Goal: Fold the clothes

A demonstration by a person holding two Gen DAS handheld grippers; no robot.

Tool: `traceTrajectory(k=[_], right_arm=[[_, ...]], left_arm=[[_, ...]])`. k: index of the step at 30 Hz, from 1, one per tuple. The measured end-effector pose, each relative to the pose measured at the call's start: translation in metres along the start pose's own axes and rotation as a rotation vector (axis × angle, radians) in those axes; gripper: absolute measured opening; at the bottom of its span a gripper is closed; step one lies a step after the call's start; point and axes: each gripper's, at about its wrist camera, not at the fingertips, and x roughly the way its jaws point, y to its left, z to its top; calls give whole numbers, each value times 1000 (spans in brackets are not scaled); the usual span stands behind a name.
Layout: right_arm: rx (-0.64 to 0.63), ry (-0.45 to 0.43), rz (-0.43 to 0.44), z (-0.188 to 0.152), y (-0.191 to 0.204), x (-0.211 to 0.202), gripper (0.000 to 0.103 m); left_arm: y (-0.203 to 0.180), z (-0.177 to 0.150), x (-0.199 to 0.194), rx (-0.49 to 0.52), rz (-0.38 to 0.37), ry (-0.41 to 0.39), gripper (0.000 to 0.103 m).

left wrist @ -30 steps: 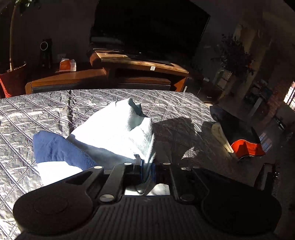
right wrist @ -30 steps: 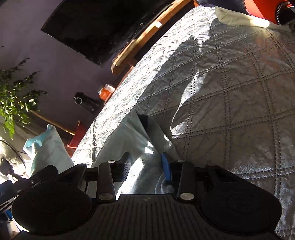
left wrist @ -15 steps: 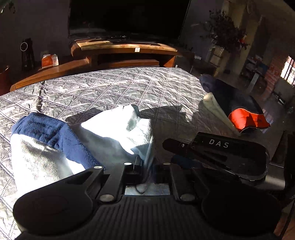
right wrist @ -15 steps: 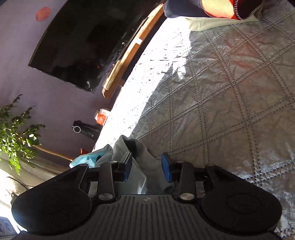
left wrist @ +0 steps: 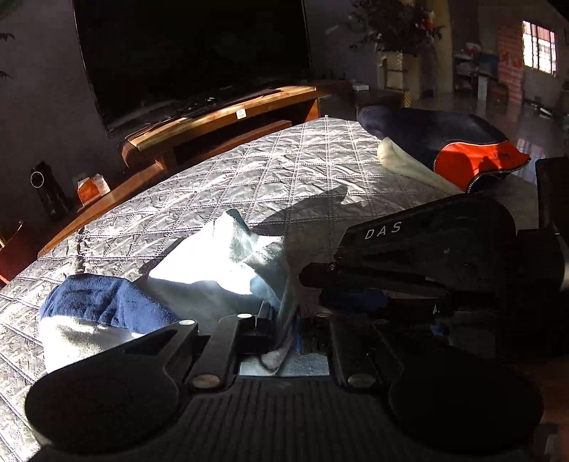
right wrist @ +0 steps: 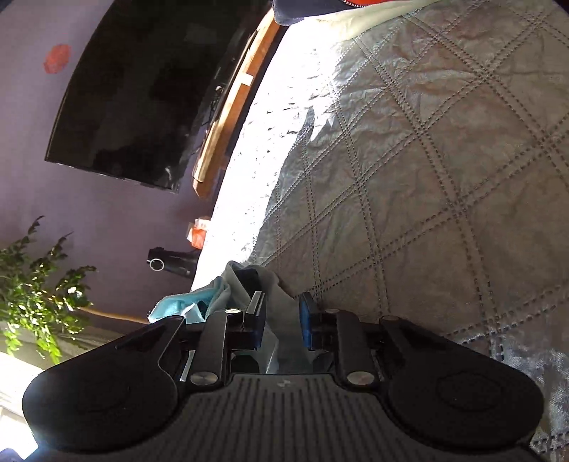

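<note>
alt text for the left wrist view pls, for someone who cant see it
The left gripper pinches a pale blue garment with a dark blue cuff, spread on a grey quilted bed. The right gripper comes in alongside, and a navy and orange jacket lies at the far corner.

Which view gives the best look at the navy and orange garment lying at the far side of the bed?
The left wrist view: the navy and orange garment lies almost whole and sunlit on a cream garment on the quilted bedspread. The right wrist view shows only a cropped strip at its top edge.
</note>
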Motion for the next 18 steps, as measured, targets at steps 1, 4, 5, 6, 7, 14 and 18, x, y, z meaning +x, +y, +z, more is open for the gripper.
traceTrajectory(k=[1, 4, 5, 6, 7, 14, 18], right_arm=[[8, 5, -4, 0, -1, 1, 14], [79, 3, 29, 0, -11, -1, 7], [98, 5, 37, 1, -14, -2, 5], [103, 10, 42, 2, -14, -1, 5], [102, 16, 49, 2, -13, 0, 7], [106, 17, 73, 6, -10, -3, 18], [-64, -93, -19, 16, 13, -18, 38]], left_arm=[[-1, 0, 1, 9, 0, 1, 10], [2, 3, 1, -11, -68, -3, 12], [4, 3, 1, -25, -108, -7, 14], [5, 3, 2, -38, -144, -1, 12], [7, 2, 4, -49, -175, 5, 10], [24, -14, 1, -55, -348, 10, 22], [46, -14, -27, -85, -432, -41, 39]])
